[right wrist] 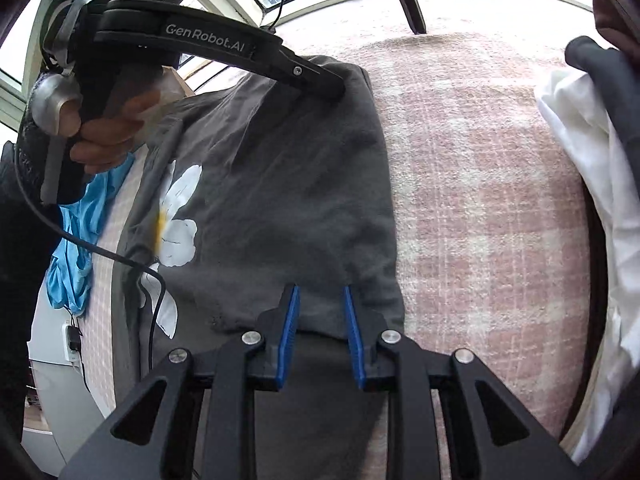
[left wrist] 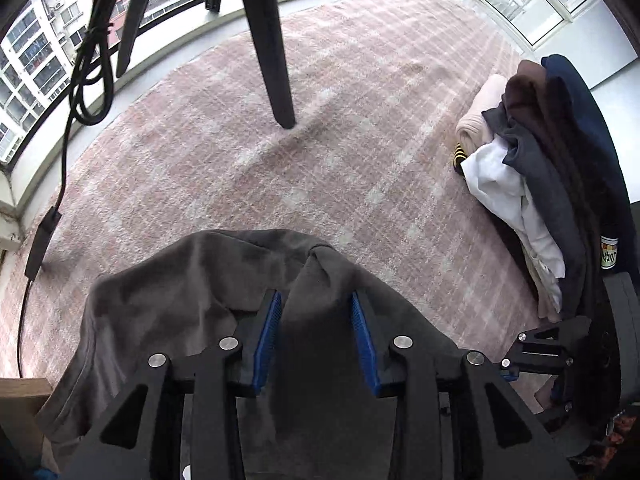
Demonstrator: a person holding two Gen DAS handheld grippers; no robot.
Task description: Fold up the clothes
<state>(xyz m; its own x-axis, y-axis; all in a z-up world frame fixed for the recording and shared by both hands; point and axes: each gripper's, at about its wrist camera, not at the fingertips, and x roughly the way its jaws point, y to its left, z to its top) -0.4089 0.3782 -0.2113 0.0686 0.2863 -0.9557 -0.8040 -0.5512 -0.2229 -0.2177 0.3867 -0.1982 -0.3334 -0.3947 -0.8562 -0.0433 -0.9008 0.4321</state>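
Observation:
A dark grey T-shirt (right wrist: pixel 272 184) with a white flower print lies on the pink checked blanket (right wrist: pixel 480 200). My left gripper (left wrist: pixel 316 300) stands open over the shirt's far edge (left wrist: pixel 180 280), with a raised fold of the cloth between its blue pads; in the right wrist view it (right wrist: pixel 332 86) presses on the shirt's far corner. My right gripper (right wrist: pixel 320 292) is open over the shirt's near edge, cloth between its pads. It shows at the right edge of the left wrist view (left wrist: pixel 516 360).
A pile of clothes (left wrist: pixel 532 160) in white, grey, brown and navy lies at the right of the blanket. A black tripod leg (left wrist: pixel 272 60) stands on the blanket's far part. A cable and adapter (left wrist: pixel 42 236) lie at the left. A blue garment (right wrist: pixel 76 240) lies left of the shirt.

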